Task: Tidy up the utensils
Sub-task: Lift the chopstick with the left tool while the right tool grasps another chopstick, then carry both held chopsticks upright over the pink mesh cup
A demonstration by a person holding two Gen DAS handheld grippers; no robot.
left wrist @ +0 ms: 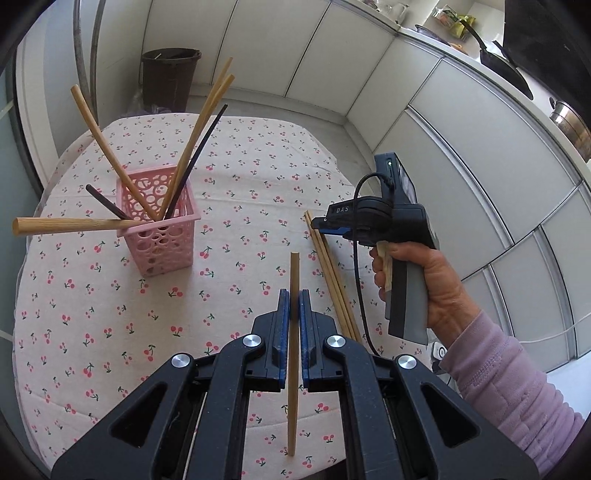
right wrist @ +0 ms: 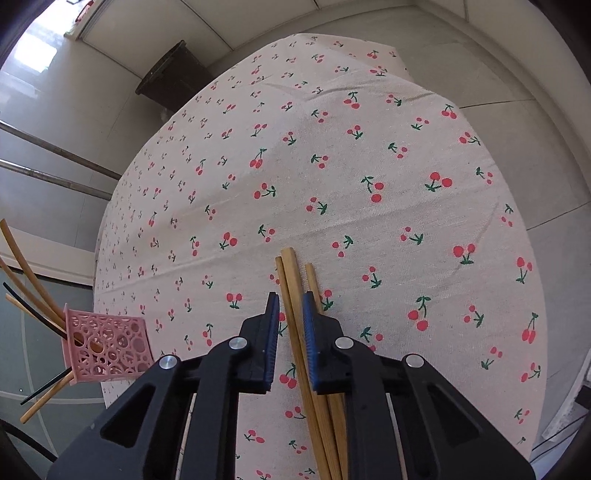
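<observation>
Carefully now: your left gripper (left wrist: pixel 294 306) pinches one bamboo chopstick (left wrist: pixel 294 347) right of the pink basket (left wrist: pixel 162 236), while your right gripper (right wrist: pixel 290 325), nearly closed around loose chopsticks (right wrist: pixel 291 295), could lift two together.

The near ends of the 3 chopsticks (right wrist: pixel 295 295) are hidden under the right gripper (right wrist: pixel 290 306). Items on the counter (left wrist: pixel 424 33) are too small to be identified.

Cherry-print tablecloth (left wrist: pixel 229 206) on table, bearing pink basket (left wrist: pixel 159 236) and loose chopsticks (right wrist: pixel 295 295).
</observation>
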